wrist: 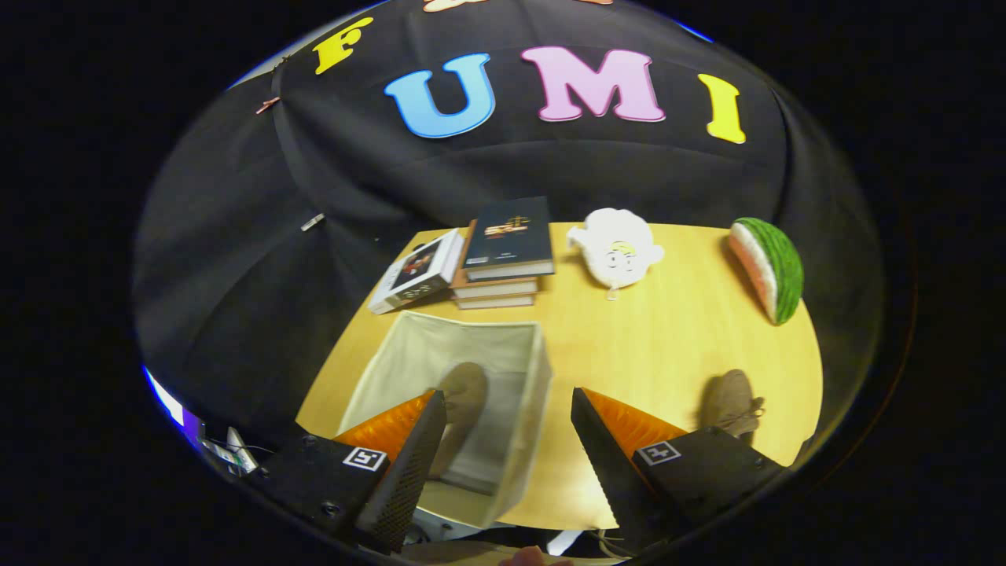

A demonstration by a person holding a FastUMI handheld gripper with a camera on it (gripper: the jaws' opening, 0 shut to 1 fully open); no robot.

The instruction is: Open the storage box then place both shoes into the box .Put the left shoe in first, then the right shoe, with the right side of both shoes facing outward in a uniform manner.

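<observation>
The cream fabric storage box (525,393) stands open on the wooden table, under and just ahead of my left finger. One tan suede shoe (464,397) lies inside it, partly hidden by that finger. The second tan shoe (729,402) sits on the table to the right of the box, just beyond my right finger (605,440). My gripper (507,440) hangs above the box's right wall, open, with nothing between its fingers.
Along the table's far side stand a stack of books (503,255) with another book (416,271) leaning beside it, a white plush toy (617,248) and a watermelon slice (769,267). Bare tabletop (652,338) lies between box and second shoe.
</observation>
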